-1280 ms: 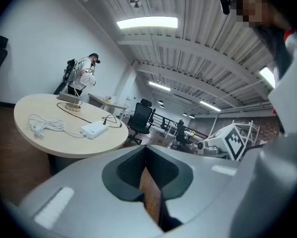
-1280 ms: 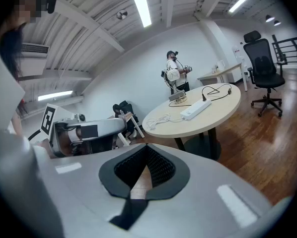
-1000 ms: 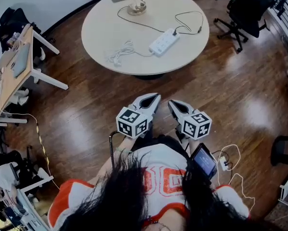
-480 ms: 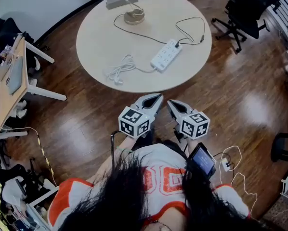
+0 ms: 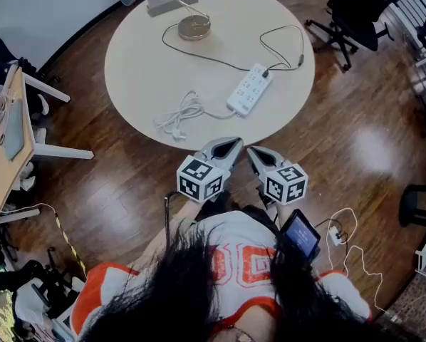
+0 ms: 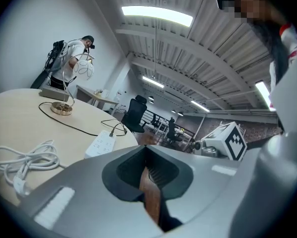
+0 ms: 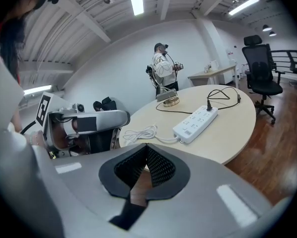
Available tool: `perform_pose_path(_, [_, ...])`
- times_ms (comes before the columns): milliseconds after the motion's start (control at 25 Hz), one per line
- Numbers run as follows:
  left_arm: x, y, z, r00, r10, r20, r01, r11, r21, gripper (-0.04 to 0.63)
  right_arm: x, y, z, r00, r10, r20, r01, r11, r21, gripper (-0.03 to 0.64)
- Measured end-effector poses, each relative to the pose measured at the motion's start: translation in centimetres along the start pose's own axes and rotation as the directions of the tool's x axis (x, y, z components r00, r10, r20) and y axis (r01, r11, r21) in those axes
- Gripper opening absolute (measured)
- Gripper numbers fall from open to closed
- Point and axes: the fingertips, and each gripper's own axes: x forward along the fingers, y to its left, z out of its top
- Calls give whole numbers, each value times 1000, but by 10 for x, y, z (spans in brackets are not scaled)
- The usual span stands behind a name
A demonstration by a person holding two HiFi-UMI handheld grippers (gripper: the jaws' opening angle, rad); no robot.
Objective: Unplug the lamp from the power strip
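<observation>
Both clenched and empty, the left hand-held gripper (image 5: 226,145) and the right hand-held gripper (image 5: 256,154) are hanging at the near edge of the tabletop (image 5: 142,70). The power strip (image 5: 249,89) is lying well ahead, with the plug (image 5: 266,71) of the lamp (image 5: 194,27) sitting in its far end. Doing this well is probably meaning opening the right one around the plug body and pulling straight out, while the left is pinning the strip.

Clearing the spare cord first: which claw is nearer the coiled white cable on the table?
Left. The left claw hangs off the table edge, near the coiled white cable; the right claw is beside it, farther right.
</observation>
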Motion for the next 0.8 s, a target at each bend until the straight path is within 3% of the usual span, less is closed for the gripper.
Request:
perform_pose_path(520, [0,26,5,999,-44,-1,44,999,-27,0,23,3,10,997,-43,-60,41,999,-33,2])
perform_pose_path(800, [-1,40,1,1000,-17,-4,16,998,-67,0,29,-7,17,996,-46,-72,44,999,-30,2])
